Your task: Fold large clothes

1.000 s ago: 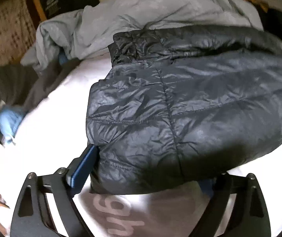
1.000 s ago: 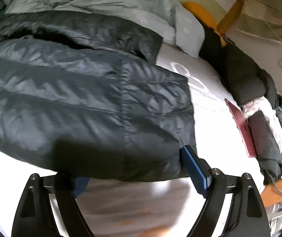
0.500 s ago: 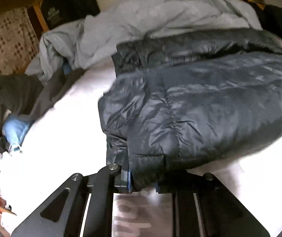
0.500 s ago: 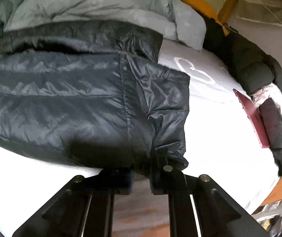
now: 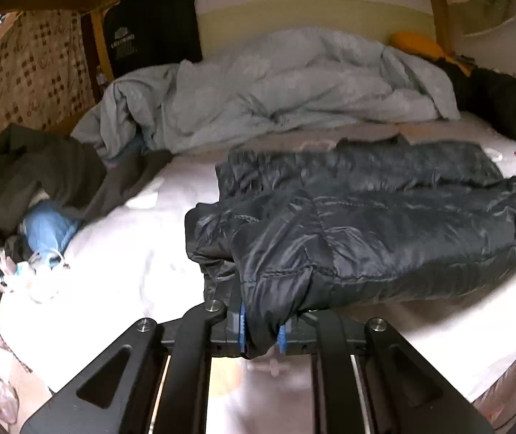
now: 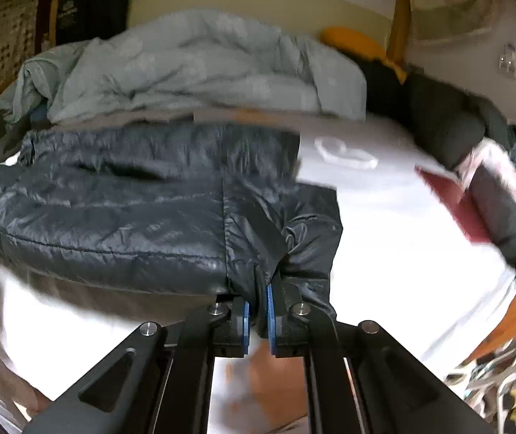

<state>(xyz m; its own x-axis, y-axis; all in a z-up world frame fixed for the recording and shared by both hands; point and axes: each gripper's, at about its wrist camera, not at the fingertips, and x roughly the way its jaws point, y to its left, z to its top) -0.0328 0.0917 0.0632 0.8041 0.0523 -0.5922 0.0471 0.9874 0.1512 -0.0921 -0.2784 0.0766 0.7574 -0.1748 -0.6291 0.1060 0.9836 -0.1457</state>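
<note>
A dark quilted puffer jacket (image 5: pixel 384 224) lies across the white bed sheet (image 5: pixel 124 253), its near hem lifted off the bed. My left gripper (image 5: pixel 261 329) is shut on the jacket's near left corner, the fabric bunched between the blue pads (image 5: pixel 242 325). The same jacket (image 6: pixel 113 217) fills the left and middle of the right wrist view. There my right gripper (image 6: pixel 257 320) is shut on the near right corner of the hem, with a fold pinched between its blue pads (image 6: pixel 270 311). The far part of the jacket rests on the bed.
A crumpled pale grey duvet (image 5: pixel 276 90) lies along the back of the bed. Dark clothes (image 5: pixel 30 173) and a blue item (image 5: pixel 46 228) sit at the left. At the right edge lie a red book (image 6: pixel 453 206), more dark garments (image 6: pixel 438 119) and an orange cushion (image 6: pixel 352 41).
Both grippers went from open around the jacket's near hem to shut on its corners, then rose and drew back, lifting the hem off the bed.
</note>
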